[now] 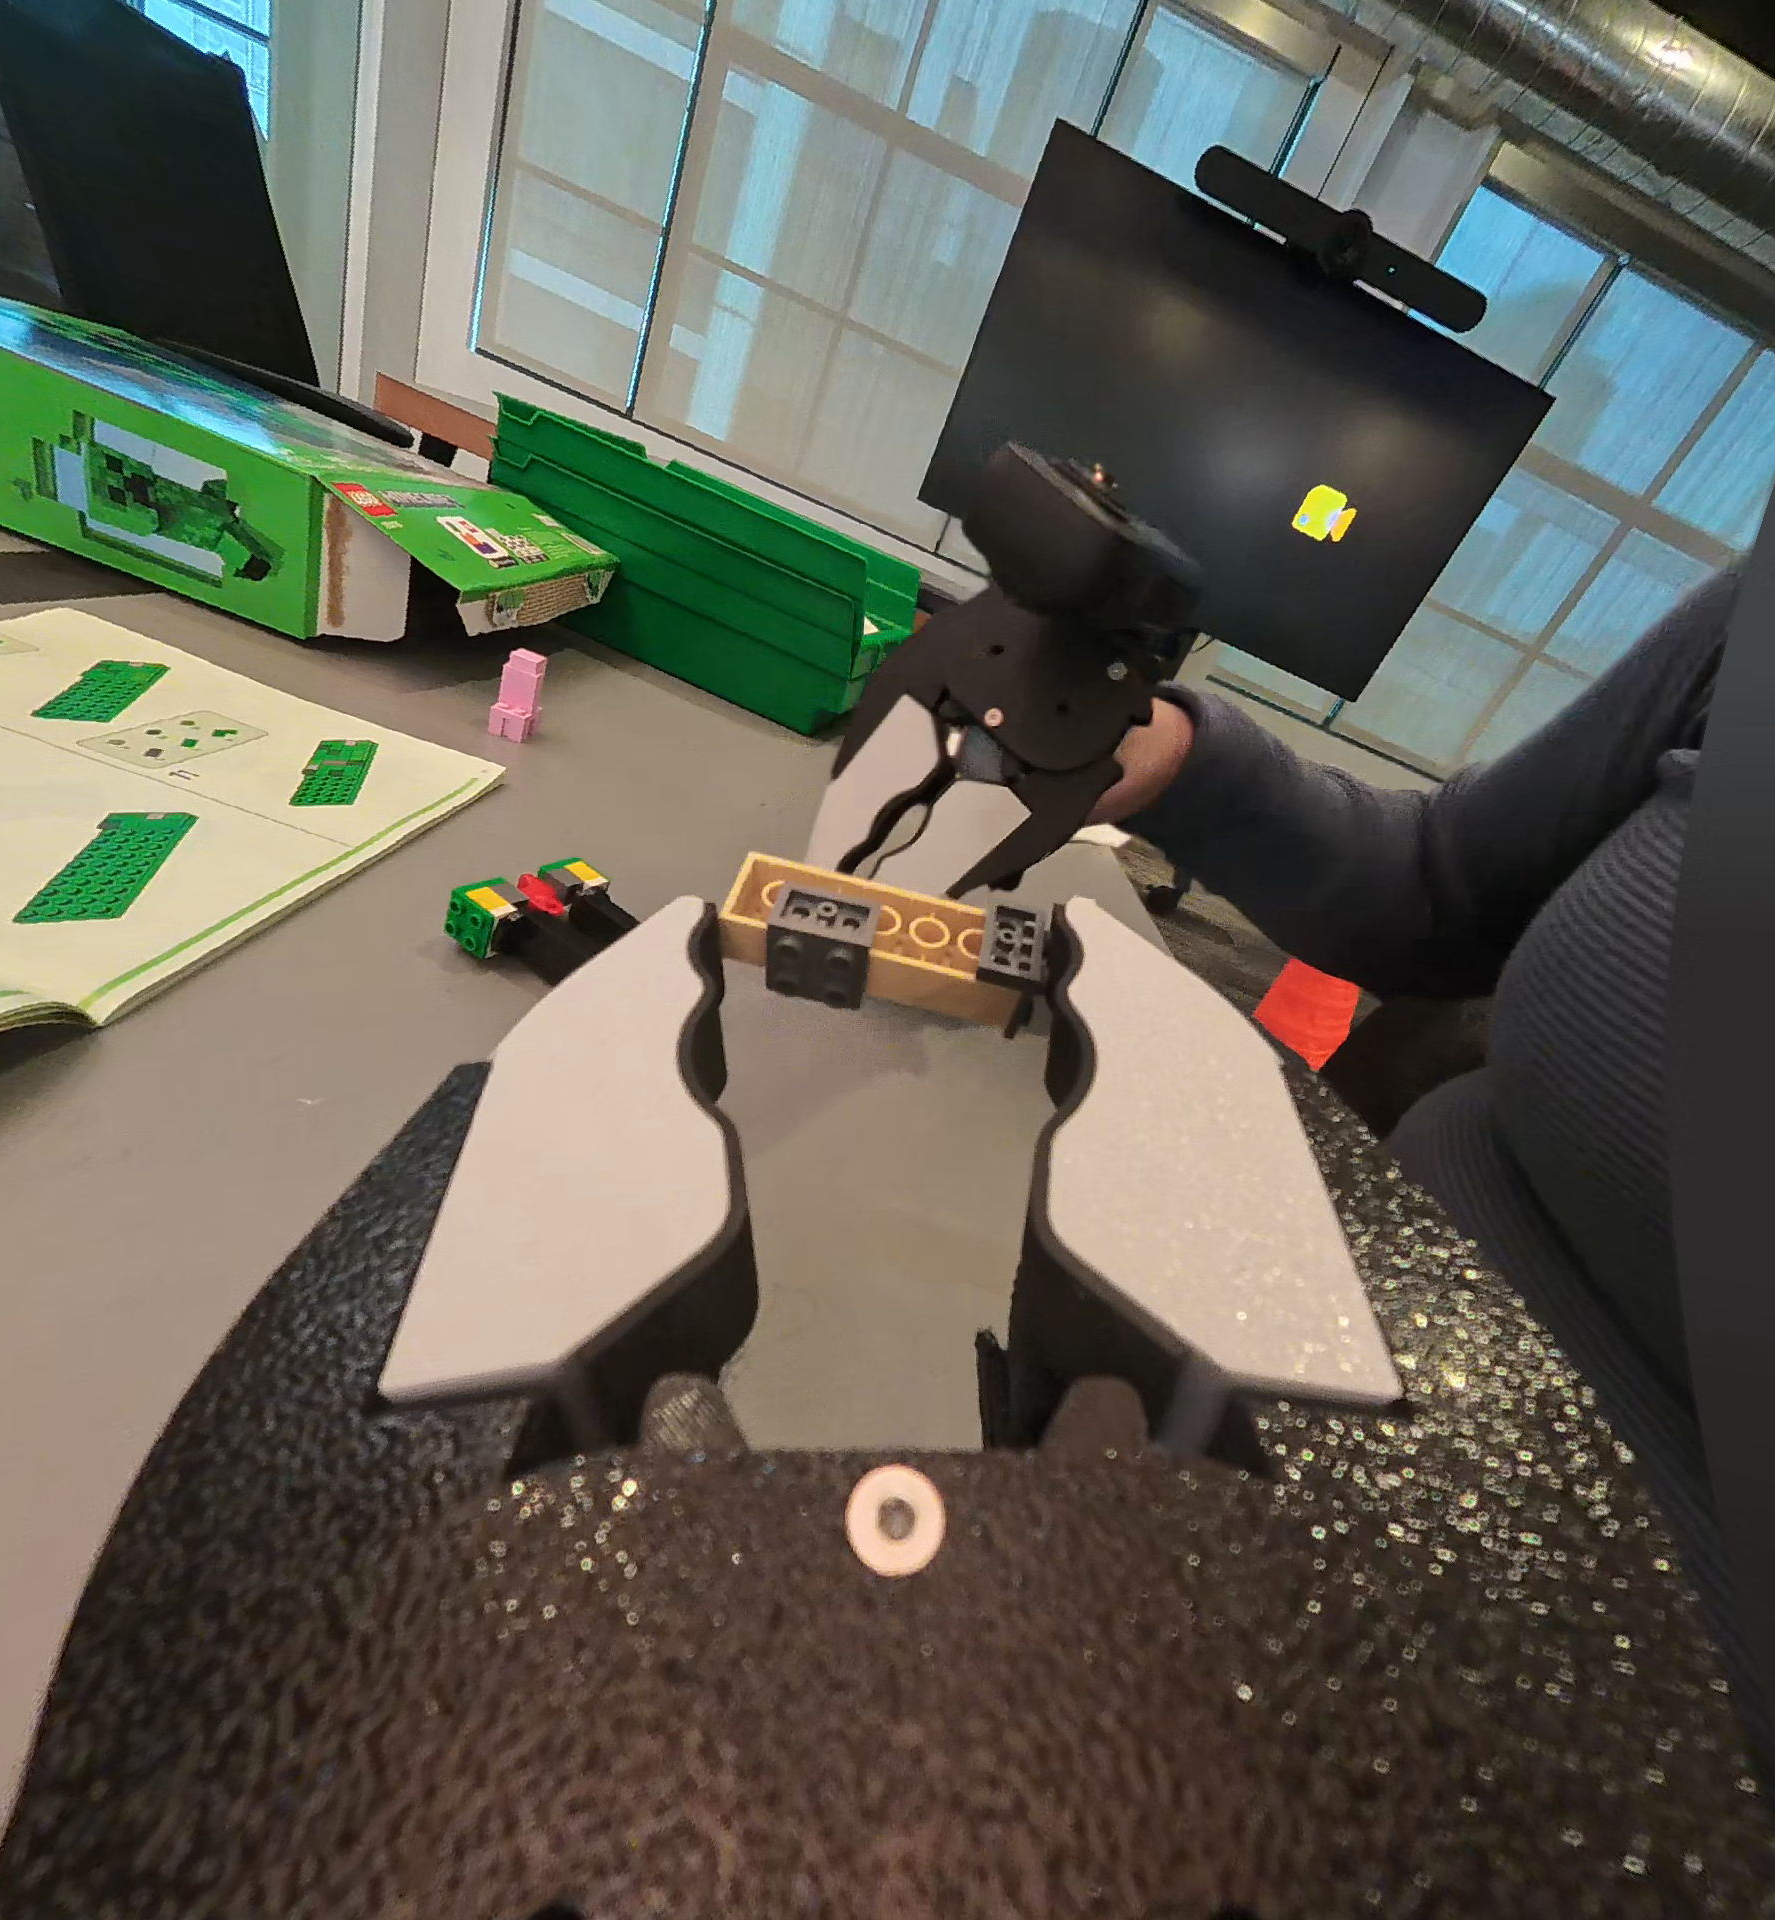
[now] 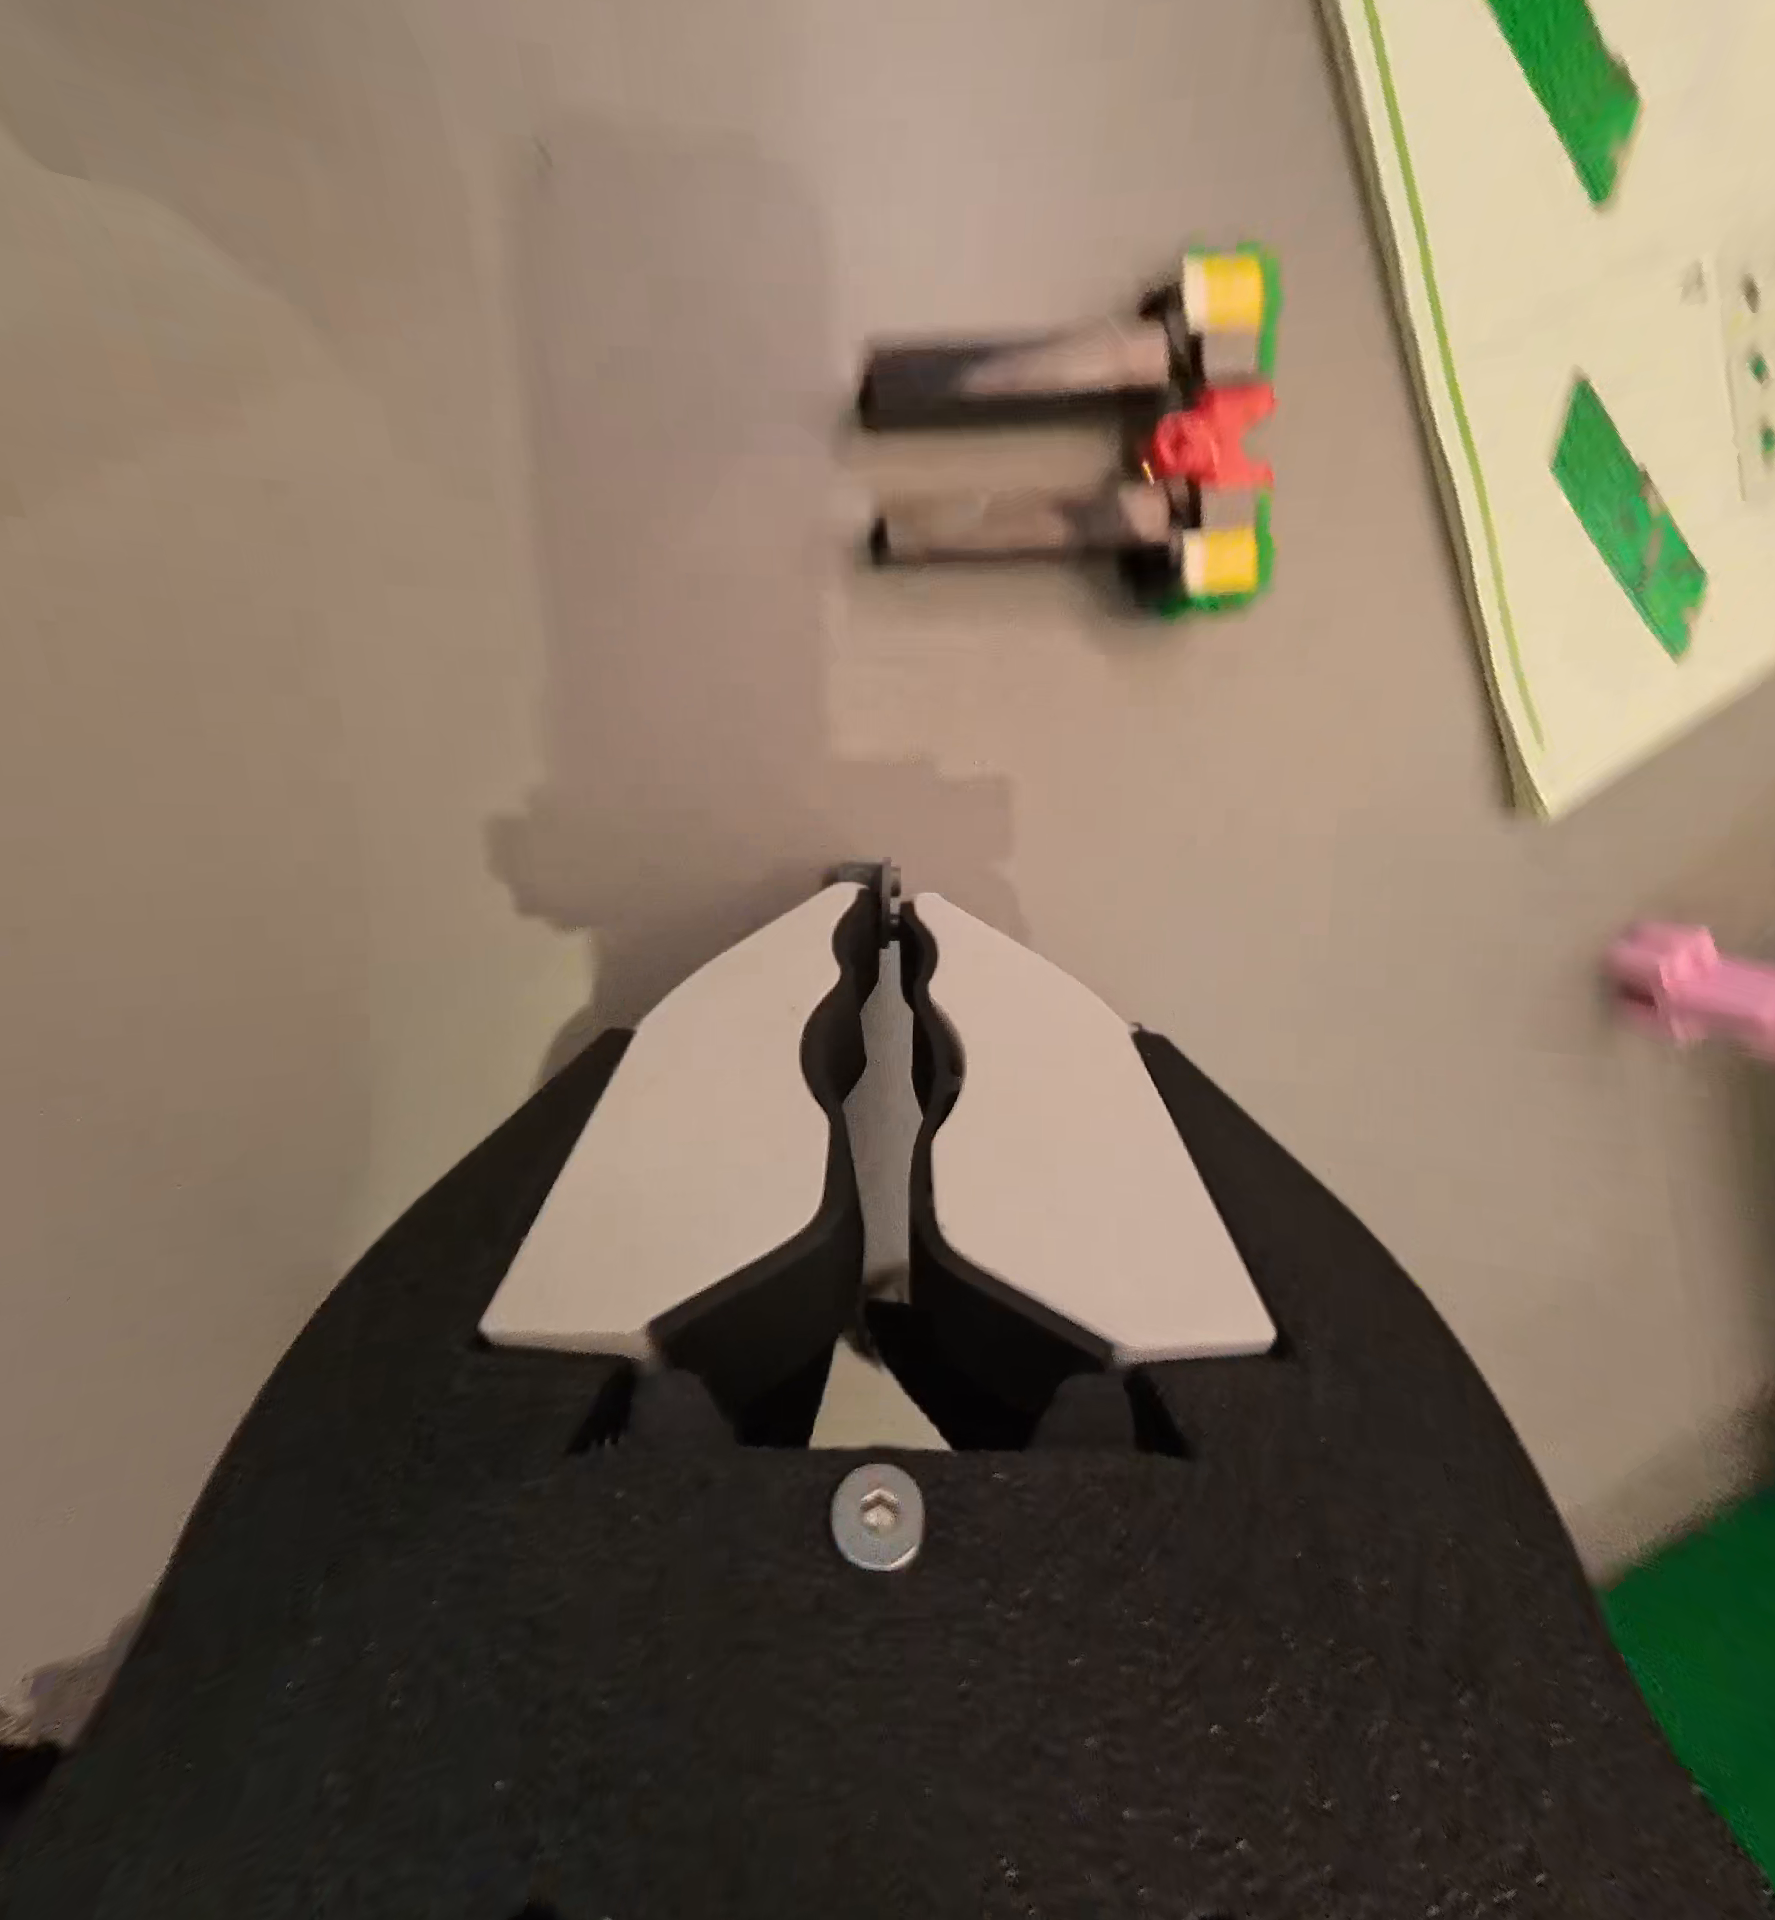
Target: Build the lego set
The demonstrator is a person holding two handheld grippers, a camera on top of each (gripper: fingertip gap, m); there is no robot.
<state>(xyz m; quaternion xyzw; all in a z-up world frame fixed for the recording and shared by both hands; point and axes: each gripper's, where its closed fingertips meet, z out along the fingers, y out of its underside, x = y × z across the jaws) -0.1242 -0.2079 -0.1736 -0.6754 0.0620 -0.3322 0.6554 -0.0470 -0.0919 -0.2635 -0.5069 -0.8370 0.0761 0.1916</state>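
Note:
My left gripper (image 1: 883, 935) is shut on a long tan brick (image 1: 924, 940), held underside up above the grey table (image 1: 239, 1195). Its pads press the assembly's two ends. Two dark grey bricks are attached to the brick, one near the middle (image 1: 818, 951) and one at the right end (image 1: 1018, 940). My right gripper (image 2: 888, 894) is shut on a small thin dark grey piece (image 2: 878, 878) that pokes out at its tips. In the left wrist view it (image 1: 909, 878) hovers just behind the tan brick.
A green, yellow, red and black sub-assembly (image 1: 530, 914) (image 2: 1205, 436) lies on the table. Also there: a pink figure (image 1: 519, 694) (image 2: 1724, 997), an open instruction booklet (image 1: 135, 810) (image 2: 1589, 364), a green set box (image 1: 135, 468) and green bins (image 1: 737, 592). A person's arm (image 1: 1382, 831) reaches in from the right. My right fingertips sit around 15 cm from my left ones. My right gripper's tips are some 20 cm from the pink figure (image 1: 519, 694). Look for it in the right wrist view (image 2: 1729, 985) too.

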